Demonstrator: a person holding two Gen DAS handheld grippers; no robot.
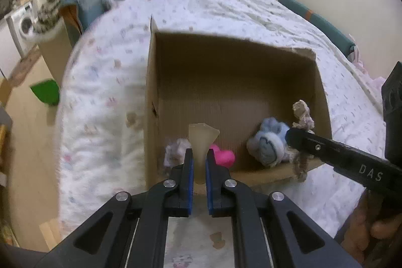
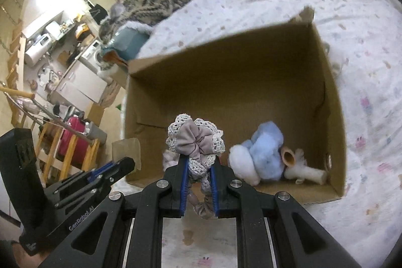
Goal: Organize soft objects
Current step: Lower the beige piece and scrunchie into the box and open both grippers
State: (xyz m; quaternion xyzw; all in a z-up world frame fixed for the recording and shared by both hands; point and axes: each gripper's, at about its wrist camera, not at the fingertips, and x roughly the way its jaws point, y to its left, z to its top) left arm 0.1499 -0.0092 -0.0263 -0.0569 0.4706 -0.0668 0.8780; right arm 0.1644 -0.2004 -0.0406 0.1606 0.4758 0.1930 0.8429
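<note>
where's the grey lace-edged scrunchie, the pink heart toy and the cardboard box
grey lace-edged scrunchie (image 2: 194, 142), right wrist view, gathered fabric centre
pink heart toy (image 1: 223, 157), left wrist view, its right lobe
cardboard box (image 1: 226, 59), left wrist view, far inner wall

walls cream | bed (image 1: 226, 9) white patterned | washing machine (image 1: 25, 25) left | floor (image 1: 27, 132) pale

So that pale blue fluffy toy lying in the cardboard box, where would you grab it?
Come from above through the cardboard box's open top and pinch the pale blue fluffy toy across its puffy upper bulge. It lies by the near wall, so a sideways approach looks blocked.
</note>
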